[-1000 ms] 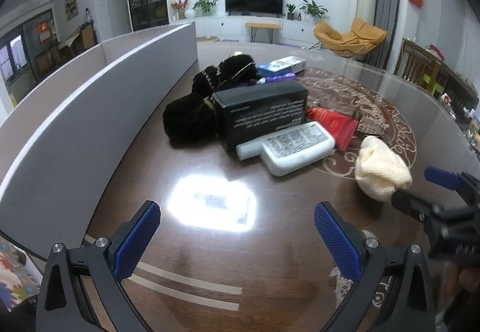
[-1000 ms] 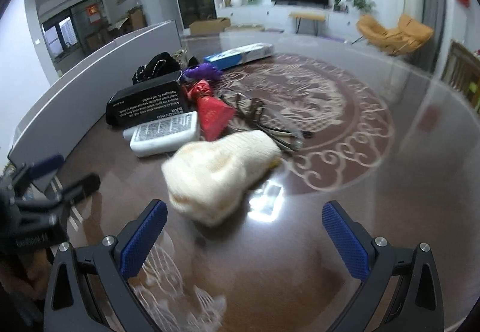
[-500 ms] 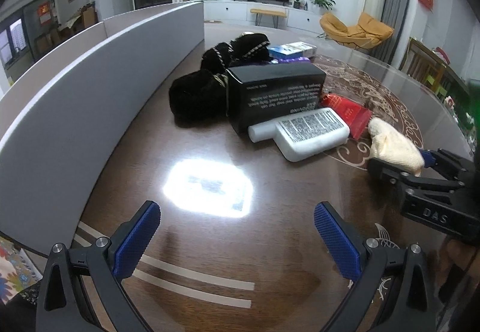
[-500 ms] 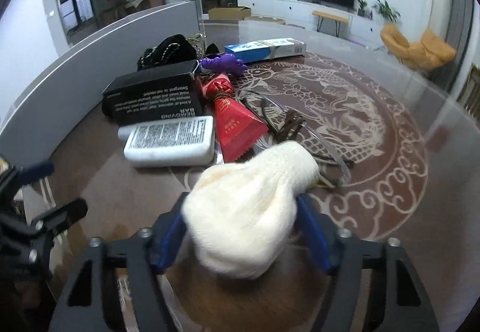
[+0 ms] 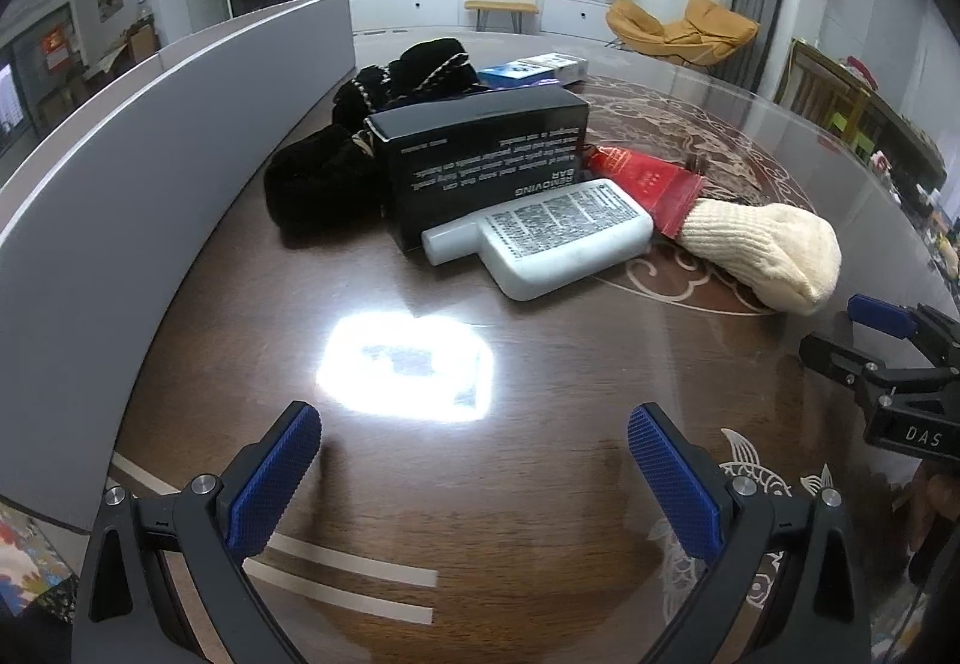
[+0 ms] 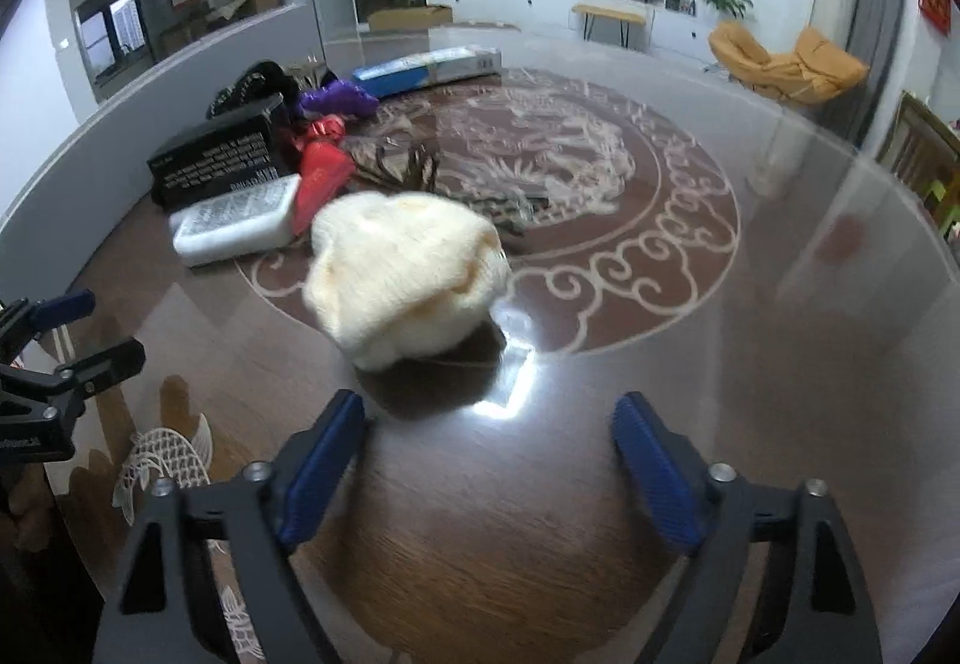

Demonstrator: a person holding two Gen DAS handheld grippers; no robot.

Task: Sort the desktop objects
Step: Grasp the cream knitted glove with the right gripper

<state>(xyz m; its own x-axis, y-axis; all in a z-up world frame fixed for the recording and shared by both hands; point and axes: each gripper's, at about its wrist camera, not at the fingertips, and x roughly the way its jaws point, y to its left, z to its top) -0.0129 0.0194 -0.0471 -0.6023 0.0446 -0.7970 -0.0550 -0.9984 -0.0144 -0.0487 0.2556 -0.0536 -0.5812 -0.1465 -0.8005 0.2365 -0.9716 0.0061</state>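
left wrist view: the left gripper (image 5: 474,460) hangs low over the dark glossy table (image 5: 540,364), its blue fingers (image 5: 273,478) spread wide with nothing between them, only the lamp glare on the wood ahead. beyond it sits the pile: a black box (image 5: 486,153), a white bottle (image 5: 552,238) lying flat against its front, a red packet (image 5: 648,181) poking out behind, a black fuzzy bag (image 5: 336,172) to the left by the grey divider (image 5: 150,153). the cream knit sock (image 5: 774,247) lies just right of the bottle, its cuff touching the red packet. at the right edge the right gripper (image 5: 858,334) comes in near the sock's toe, not touching it.

right wrist view: here the right gripper (image 6: 489,445) has its fingers (image 6: 321,457) parted wide and empty, the cream knit sock (image 6: 408,280) dead ahead and just beyond the tips, resting on the table. a blue carton (image 6: 426,66) and a purple item (image 6: 336,99) sit far back.

by the look of it, the step in hand is the approach on the sock. the next move calls for pushing forward so the fingers straddle the soft bulk, then closing gently; it will squash, so a deep bite is wise.
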